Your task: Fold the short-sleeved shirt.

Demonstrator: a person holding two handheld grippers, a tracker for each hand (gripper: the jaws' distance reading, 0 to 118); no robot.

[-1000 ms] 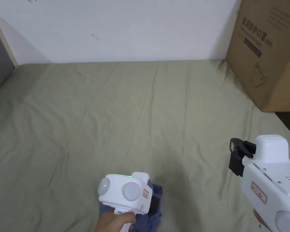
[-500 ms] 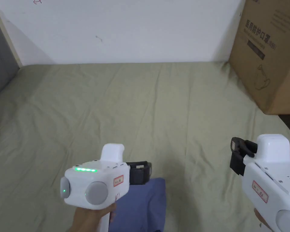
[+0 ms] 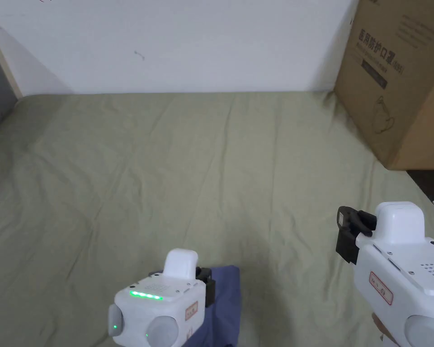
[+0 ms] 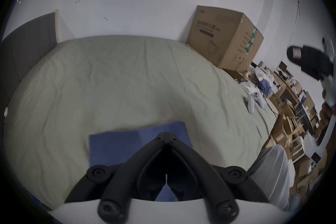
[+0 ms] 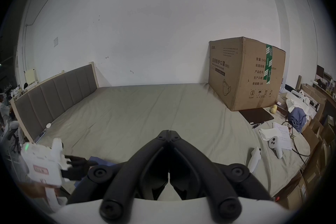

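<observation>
The blue short-sleeved shirt (image 3: 226, 296) lies folded into a flat rectangle on the olive bed sheet (image 3: 166, 158) near its front edge. In the left gripper view the shirt (image 4: 123, 146) lies flat under and ahead of the jaws. My left gripper (image 3: 208, 282) hovers over the shirt's left part. Its jaws are shut tip to tip (image 4: 166, 134) with no cloth between them. My right gripper (image 3: 346, 226) hangs above bare sheet to the right of the shirt, shut and holding nothing (image 5: 169, 132). The right gripper view has the left gripper (image 5: 91, 162) at its left, over the shirt (image 5: 101, 161).
A big cardboard box (image 3: 392, 77) stands at the bed's far right corner against the white wall. White controllers (image 5: 275, 144), papers and a black mat (image 5: 256, 116) lie along the right edge. A padded headboard (image 5: 54, 95) bounds the left side.
The left gripper lifted off the bunched shirt, swung left, then drew back toward the person. The shirt now lies flat as a rectangle. The right gripper has barely moved.
</observation>
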